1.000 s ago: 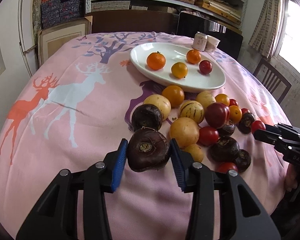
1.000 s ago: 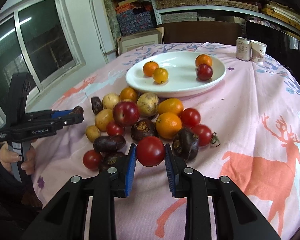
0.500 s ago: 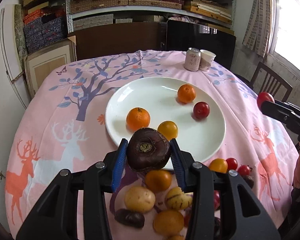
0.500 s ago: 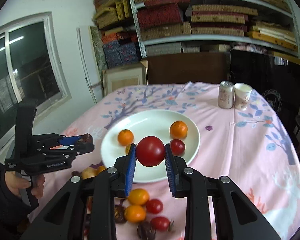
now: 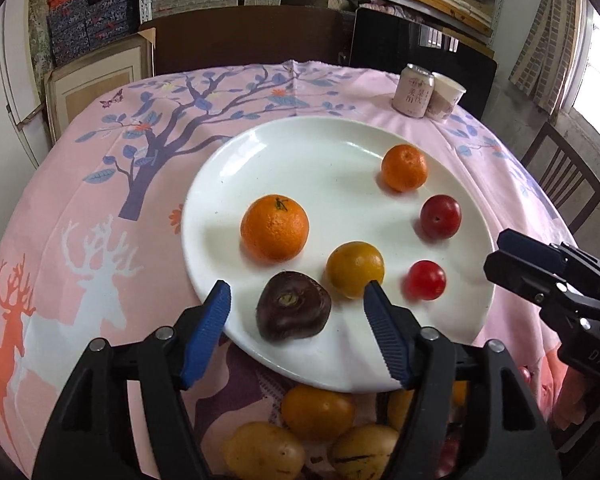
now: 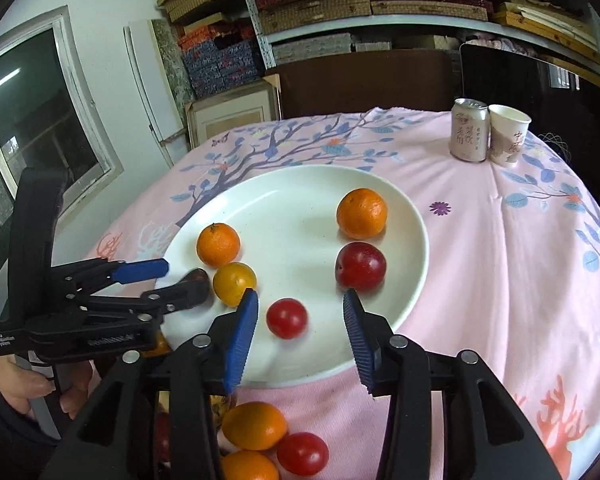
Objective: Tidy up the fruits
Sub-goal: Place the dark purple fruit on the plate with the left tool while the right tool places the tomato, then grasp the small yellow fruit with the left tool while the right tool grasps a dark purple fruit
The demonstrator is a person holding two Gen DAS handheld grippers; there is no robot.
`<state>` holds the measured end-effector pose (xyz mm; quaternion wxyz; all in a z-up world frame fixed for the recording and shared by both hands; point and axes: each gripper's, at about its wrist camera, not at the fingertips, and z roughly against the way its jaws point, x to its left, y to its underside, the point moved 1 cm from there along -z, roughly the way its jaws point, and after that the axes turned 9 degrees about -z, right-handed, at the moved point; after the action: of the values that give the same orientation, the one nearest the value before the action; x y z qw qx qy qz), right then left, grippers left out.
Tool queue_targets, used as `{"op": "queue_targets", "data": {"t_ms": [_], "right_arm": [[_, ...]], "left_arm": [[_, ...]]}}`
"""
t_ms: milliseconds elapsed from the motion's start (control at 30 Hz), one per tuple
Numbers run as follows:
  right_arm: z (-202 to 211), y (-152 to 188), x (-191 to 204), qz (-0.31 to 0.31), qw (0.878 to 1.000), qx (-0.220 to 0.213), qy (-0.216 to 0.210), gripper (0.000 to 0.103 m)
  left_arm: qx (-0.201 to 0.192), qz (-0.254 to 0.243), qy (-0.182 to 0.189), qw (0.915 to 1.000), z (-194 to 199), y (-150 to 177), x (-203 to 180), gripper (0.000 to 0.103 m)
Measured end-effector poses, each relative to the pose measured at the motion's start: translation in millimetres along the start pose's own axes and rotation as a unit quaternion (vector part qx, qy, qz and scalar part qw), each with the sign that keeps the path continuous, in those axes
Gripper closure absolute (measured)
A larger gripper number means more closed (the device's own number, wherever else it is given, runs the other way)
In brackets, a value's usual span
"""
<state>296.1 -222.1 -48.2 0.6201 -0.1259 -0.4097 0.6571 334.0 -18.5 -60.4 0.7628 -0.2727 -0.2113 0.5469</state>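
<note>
- Now that both of your grippers have let go, the two fruits you carried a second ago lie on the white plate [image 5: 228,168]: half a second back each was still clamped over it.
- Your left gripper [image 5: 296,304] stands with its jaws spread wide, and the dark purple fruit [image 5: 293,306] sits between the blue pads without touching either, near the plate's front rim and just beside the yellow-orange fruit [image 5: 355,269].
- Your right gripper [image 6: 300,320] is likewise parted, with the small red tomato [image 6: 287,318] resting free on the plate between its fingers; the tomato looks slightly smeared, so it may not have settled, though I cannot tell for sure.
- That brings the plate to six pieces: the two tangerines [image 5: 275,227], the dark red plum [image 5: 440,216], the yellow-orange fruit and your two new arrivals.
- Judging by this, the drop is done and the task is only partly along, since more loose fruit [image 6: 254,426] shows on the pink tablecloth [image 6: 500,260] below the plate's near edge in both views.
- Back both tools straight out before you swing down to the pile: the round fruits on the smooth plate could roll if a finger brushes them, and your left pad is close to the yellow-orange fruit.
- Keep the can [image 6: 469,130] and paper cup [image 6: 508,134] at the far side out of your sweep; they stand well apart from the plate.
</note>
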Motion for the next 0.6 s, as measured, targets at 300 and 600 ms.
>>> {"op": "queue_targets", "data": {"t_ms": [300, 600], "right_arm": [[59.0, 48.8, -13.9, -0.021, 0.999, -0.021, -0.023, 0.05], [85.7, 93.1, -23.4, -0.025, 0.999, -0.028, -0.022, 0.05]], "left_arm": [[-0.038, -0.031, 0.006, 0.9988, 81.0, 61.9, -8.4, 0.028], [0.006, -0.08, -0.004, 0.9968, 88.5, 133.9, -41.7, 0.028]]}}
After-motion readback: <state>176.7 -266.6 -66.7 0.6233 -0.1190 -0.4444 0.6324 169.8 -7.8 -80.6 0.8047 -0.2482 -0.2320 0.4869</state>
